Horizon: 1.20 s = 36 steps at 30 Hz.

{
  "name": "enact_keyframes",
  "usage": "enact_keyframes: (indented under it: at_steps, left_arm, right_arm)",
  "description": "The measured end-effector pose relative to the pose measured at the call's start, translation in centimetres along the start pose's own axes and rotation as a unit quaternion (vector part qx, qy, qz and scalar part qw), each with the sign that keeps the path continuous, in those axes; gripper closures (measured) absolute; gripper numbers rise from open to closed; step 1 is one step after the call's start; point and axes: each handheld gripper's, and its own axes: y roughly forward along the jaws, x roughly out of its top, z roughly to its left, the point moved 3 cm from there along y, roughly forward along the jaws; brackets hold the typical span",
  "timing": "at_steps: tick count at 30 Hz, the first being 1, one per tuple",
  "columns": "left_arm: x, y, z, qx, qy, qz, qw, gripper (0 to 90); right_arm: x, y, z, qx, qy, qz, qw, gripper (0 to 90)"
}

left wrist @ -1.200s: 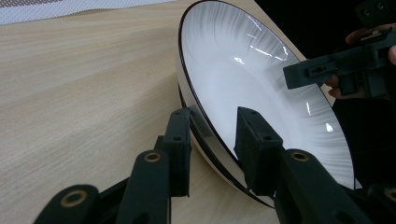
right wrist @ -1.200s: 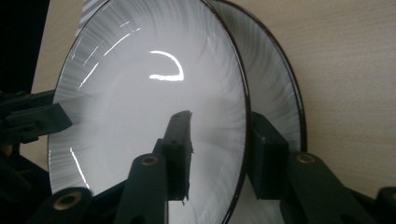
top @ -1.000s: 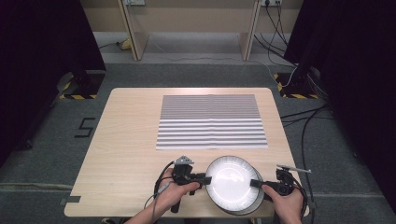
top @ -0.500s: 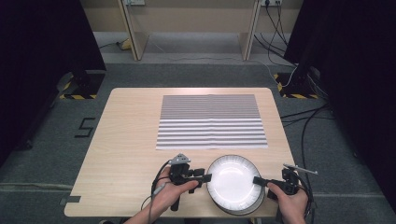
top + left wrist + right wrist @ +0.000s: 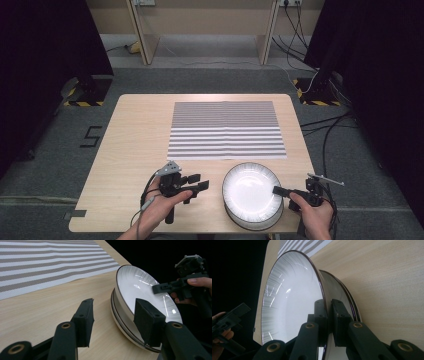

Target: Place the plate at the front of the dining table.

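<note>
We note that the left tool (image 5: 192, 186) has just let go of the top plate (image 5: 251, 190) and drawn back toward 9 o'clock, its jaws opening with nothing between them. The right tool (image 5: 327, 312) is clamped on the plate rim at 3 o'clock. The plate sits tilted on the plate stack (image 5: 117, 315) at the worktop (image 5: 140, 135) near edge, so we judge the right tool now carries the lift alone
</note>
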Motion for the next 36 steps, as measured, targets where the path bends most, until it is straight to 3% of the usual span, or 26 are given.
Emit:
enact_keyframes:
  at_steps: [5, 18, 36]
  left_arm:
    - [-0.4, -1.7, 1.1, 0.016, -0.002, -0.011, 0.9998, 49.2]
    - [-2.0, -5.4, 4.0, 0.048, -0.031, -0.038, 0.9977, 48.4]
    - [-3.7, -7.6, 6.3, 0.078, -0.050, -0.055, 0.9942, 47.6]
  right_arm:
    - [0.4, -0.4, 0.2, -0.002, -0.002, -0.007, 1.0000, 83.8]
    - [1.6, -0.6, 1.0, -0.002, -0.005, -0.016, 0.9999, 83.6]
    - [2.8, -0.6, 1.6, 0.005, 0.001, -0.023, 0.9997, 83.2]
